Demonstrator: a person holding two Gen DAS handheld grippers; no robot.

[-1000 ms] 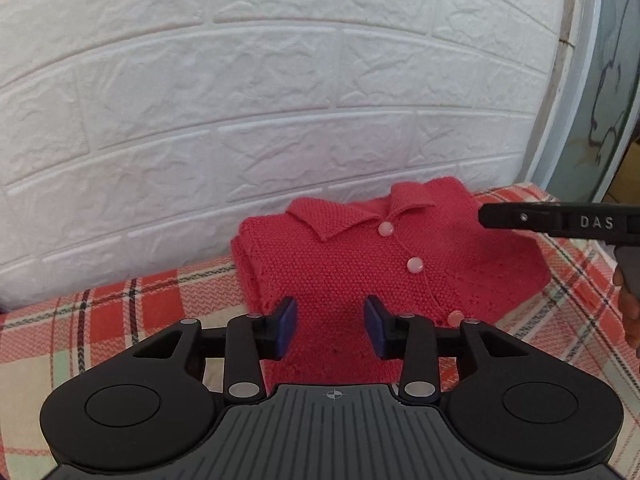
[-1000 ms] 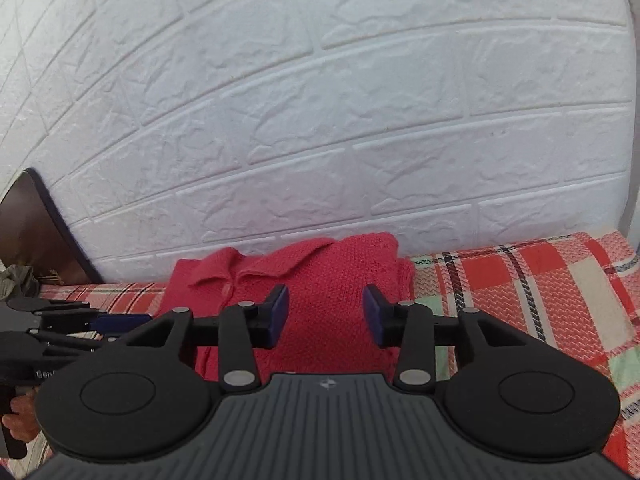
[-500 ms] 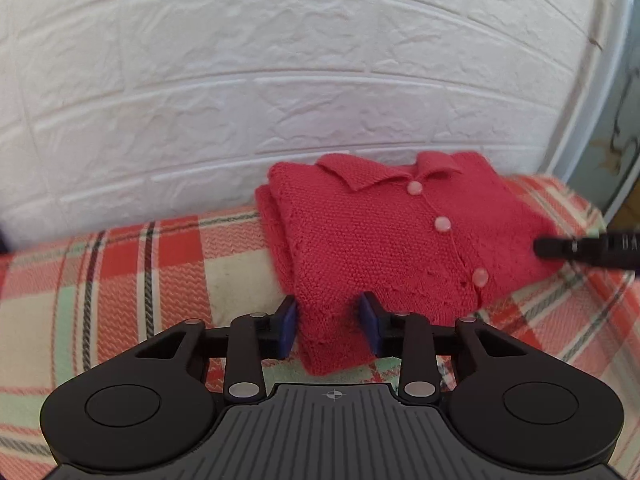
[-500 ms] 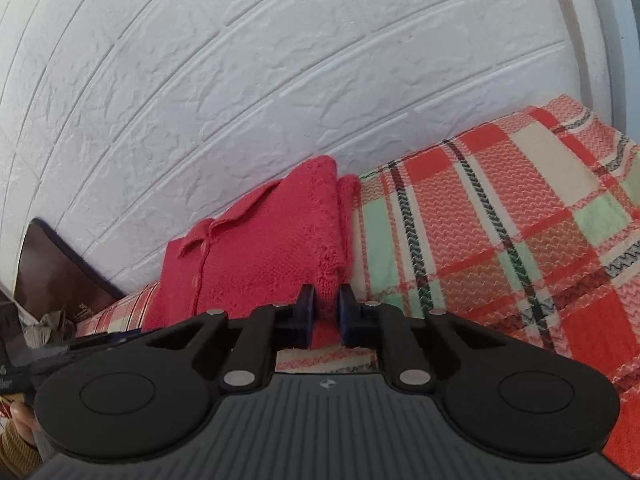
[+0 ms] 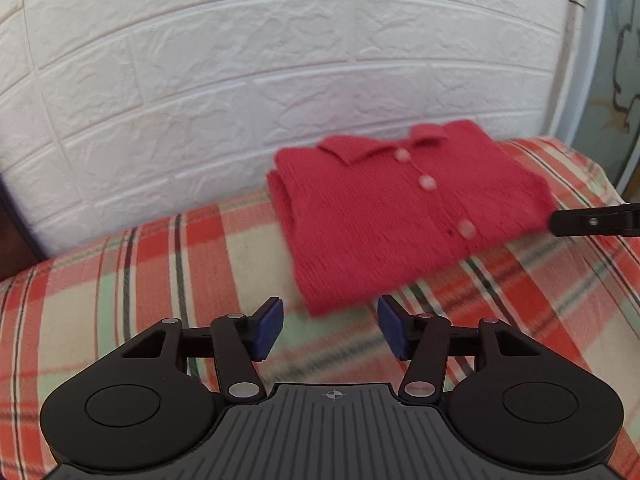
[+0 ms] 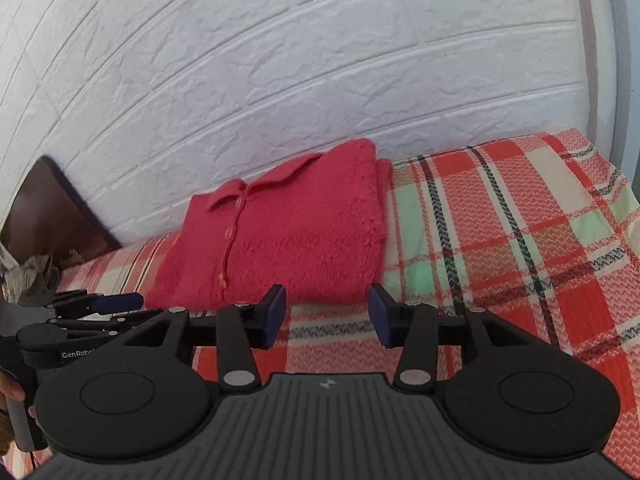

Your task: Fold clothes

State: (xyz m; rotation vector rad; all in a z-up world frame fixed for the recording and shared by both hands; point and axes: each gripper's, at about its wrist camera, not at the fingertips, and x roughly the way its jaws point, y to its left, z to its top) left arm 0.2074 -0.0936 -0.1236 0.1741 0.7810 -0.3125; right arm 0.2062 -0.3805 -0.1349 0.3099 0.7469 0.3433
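A red knitted cardigan [image 5: 384, 220] lies folded into a neat rectangle on a plaid blanket [image 5: 160, 280] of red, cream and pale green checks with thin dark lines. The cardigan's collar lies flat at the end nearest a white brick-pattern wall [image 5: 260, 80], and a row of pale pink buttons [image 5: 428, 182] runs down its front. Folded layers show as stacked edges along one side. In the left wrist view the cardigan is blurred.

The left hand-held gripper [image 5: 330, 330] sits just short of the cardigan's near edge, its blue-padded fingers [image 5: 268, 328] spread wide apart with nothing between them. The right hand-held gripper [image 6: 326, 316] is likewise just in front of the cardigan's near edge, fingers wide apart and empty.

The only readable writing is white lettering, "GenRobo", cut off by the frame of the right hand-held gripper, on the side of the left hand-held gripper as seen from the right wrist view. A person's fingers [image 6: 10, 390] grip its handle at the picture's left edge.

Left of the cardigan in the right wrist view, a dark brown board [image 6: 52, 208] leans against the wall.
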